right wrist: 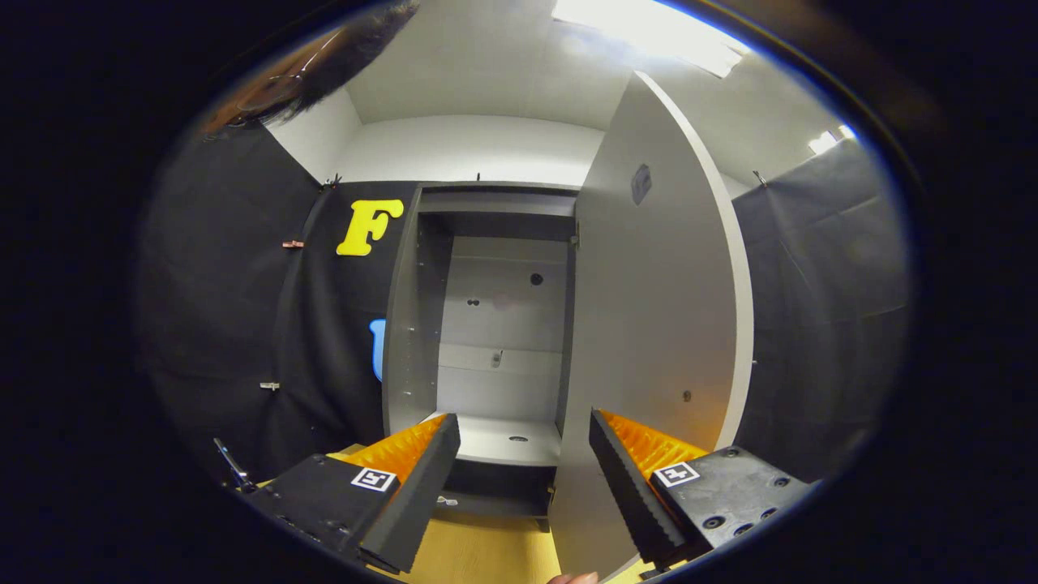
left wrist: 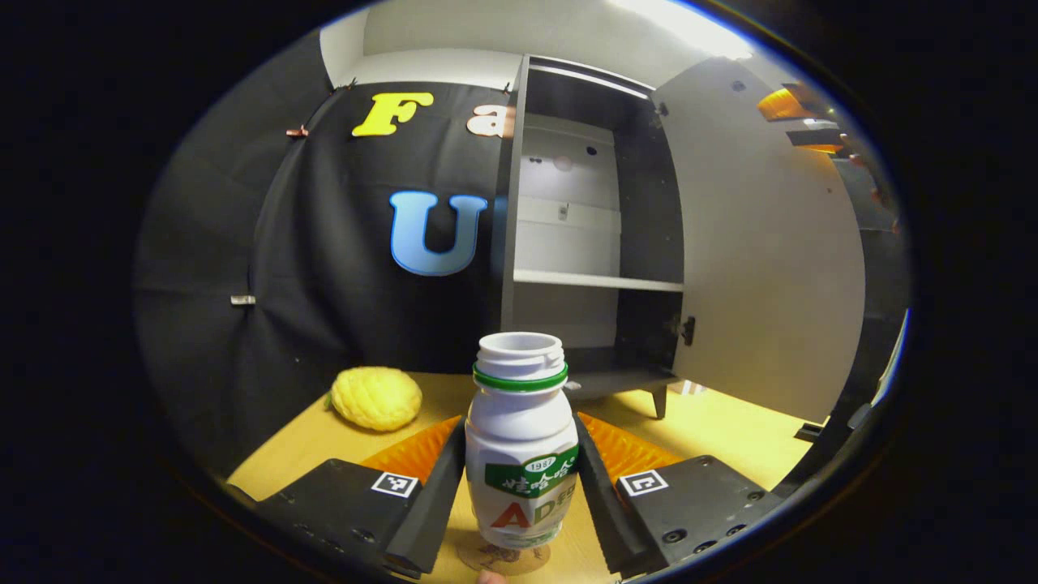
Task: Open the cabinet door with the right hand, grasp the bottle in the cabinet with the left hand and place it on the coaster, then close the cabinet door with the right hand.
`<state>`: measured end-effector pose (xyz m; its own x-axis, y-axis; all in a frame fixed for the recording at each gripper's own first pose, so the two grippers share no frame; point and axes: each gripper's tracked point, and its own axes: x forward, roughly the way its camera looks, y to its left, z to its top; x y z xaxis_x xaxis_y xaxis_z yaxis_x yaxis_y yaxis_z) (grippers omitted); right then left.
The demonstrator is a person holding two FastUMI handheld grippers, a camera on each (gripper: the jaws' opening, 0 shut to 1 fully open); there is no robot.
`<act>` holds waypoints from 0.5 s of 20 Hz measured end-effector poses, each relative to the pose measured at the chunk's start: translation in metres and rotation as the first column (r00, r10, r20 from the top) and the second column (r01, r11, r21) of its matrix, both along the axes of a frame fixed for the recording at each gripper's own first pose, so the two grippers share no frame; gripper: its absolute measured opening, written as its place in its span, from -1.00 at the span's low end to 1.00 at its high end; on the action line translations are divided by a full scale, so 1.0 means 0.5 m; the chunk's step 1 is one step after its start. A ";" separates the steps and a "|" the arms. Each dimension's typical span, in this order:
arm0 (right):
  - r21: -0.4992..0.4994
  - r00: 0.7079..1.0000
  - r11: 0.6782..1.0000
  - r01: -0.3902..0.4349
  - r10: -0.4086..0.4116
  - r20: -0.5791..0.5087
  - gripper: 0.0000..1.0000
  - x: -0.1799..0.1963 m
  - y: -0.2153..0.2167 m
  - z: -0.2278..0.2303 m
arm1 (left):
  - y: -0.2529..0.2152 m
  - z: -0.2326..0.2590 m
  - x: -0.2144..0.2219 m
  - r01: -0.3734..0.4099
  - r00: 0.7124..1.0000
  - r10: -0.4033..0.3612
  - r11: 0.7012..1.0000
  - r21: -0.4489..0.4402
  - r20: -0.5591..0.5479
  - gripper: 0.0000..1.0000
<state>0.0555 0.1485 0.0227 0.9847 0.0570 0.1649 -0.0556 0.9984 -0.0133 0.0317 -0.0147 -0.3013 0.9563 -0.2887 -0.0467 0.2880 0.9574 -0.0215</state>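
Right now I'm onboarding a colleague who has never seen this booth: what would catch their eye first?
The white bottle with a green neck ring, clamped between the left gripper fingers over the round coaster on the wooden table. Behind it the cabinet stands wide open, its pale door looming ahead of the open right gripper. A bumpy yellow fruit lies left.

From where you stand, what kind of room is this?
Probably a staged test booth, not a real home: black cloth wall, a small cabinet standing open on a wooden tabletop, and a bottle between the left claw fingers.
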 end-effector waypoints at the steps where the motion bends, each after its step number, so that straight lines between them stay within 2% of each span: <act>1: 0.009 1.000 1.000 -0.008 0.008 0.002 0.96 -0.002 0.007 0.005 | 0.003 -0.018 -0.003 -0.001 1.000 0.001 1.000 0.006 -0.005 0.51; 9: 0.010 0.999 1.000 -0.010 0.010 -0.036 0.94 -0.001 0.022 -0.004 | 0.019 -0.095 0.012 -0.020 1.000 0.020 0.999 0.025 -0.002 0.52; 10: 0.001 0.999 1.000 -0.008 0.008 -0.040 0.89 -0.001 0.021 -0.005 | 0.019 -0.100 0.017 -0.021 1.000 0.021 0.999 0.029 -0.004 0.52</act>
<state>0.0549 0.1590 0.0200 0.9900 0.0648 0.1255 -0.0640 0.9979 -0.0103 0.0400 -0.0050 -0.3513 0.9619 -0.2669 -0.0584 0.2676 0.9635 0.0048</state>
